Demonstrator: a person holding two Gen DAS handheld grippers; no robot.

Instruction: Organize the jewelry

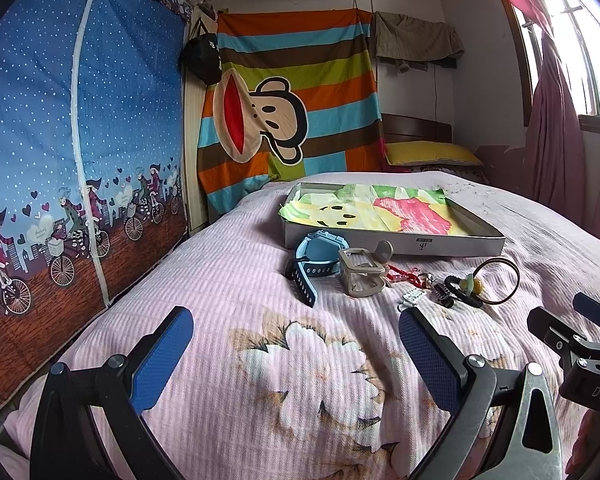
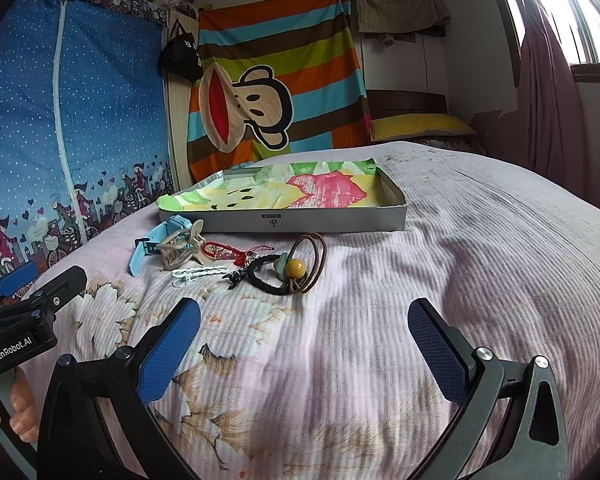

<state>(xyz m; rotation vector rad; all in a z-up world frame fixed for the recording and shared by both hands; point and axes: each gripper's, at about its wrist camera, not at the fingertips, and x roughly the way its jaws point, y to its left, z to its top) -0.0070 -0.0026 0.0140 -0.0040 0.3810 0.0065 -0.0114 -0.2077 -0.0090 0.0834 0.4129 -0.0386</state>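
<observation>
Far left: blue dotted fabric wardrobe (image 1: 40, 120) with a bicycle print, flush against the bed's left edge, no gap there. Striped monkey-print cloth (image 1: 292, 100) hangs behind the bed, a yellow pillow (image 1: 432, 154) at the head, pink curtain (image 1: 556, 120) and window on the right.

Left gripper (image 1: 296, 348) spread wide, nothing between its blue textured pads, hovering over the pink ribbed bedspread (image 1: 228, 264) with a flower print. Open bedspread ahead of it, up to the jewelry. Fingers of the person's hand (image 2: 18, 408) show on its handle in the right wrist view.

Jewelry sits mid-bed in a loose row just in front of the shallow grey box (image 2: 398, 208), which is lined with a bright printed cloth. Left to right: light blue watch (image 2: 150, 246) with rubbery strap, beige plastic claw clip (image 2: 180, 246) touching it, red beaded cord (image 2: 220, 250), white plastic clip (image 2: 198, 272), small black clip (image 2: 236, 276), black hair tie (image 2: 266, 276) with a yellow bead (image 2: 294, 267), brown thin hoops (image 2: 314, 260).

Right gripper (image 2: 304, 344) also spread wide and empty, low over the bedspread. Broad clear stretch of bedspread to the right of the pile and box, out to the curtain side.
</observation>
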